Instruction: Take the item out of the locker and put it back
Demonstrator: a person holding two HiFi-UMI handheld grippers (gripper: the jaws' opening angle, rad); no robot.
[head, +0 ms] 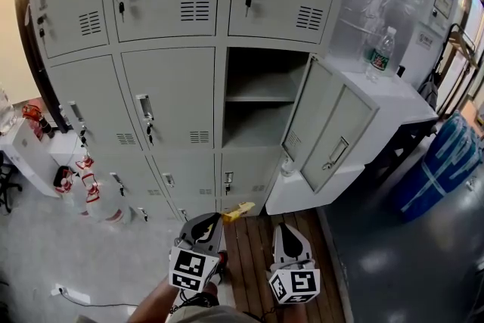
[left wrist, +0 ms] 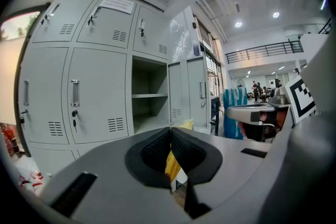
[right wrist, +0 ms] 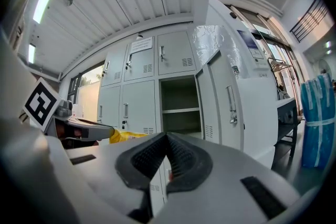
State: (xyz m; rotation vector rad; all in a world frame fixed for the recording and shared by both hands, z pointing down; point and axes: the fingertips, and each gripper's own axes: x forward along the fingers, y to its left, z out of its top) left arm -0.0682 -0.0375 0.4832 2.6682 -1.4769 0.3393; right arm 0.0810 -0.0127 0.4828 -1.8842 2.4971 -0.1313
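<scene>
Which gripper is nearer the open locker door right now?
Right. The right gripper hangs just below the open locker door; the left gripper, shut on the yellow item, is farther left.

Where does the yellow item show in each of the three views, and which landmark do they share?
Head view: yellow item low centre, at the left claw tip.
Left gripper view: yellow item low centre, pinched between its jaws.
Right gripper view: yellow item left of centre.
Shared landmark: the open locker compartment.

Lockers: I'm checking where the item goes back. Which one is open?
The right-column locker in the second row down; its door swings out rightward; all others are shut.
</scene>
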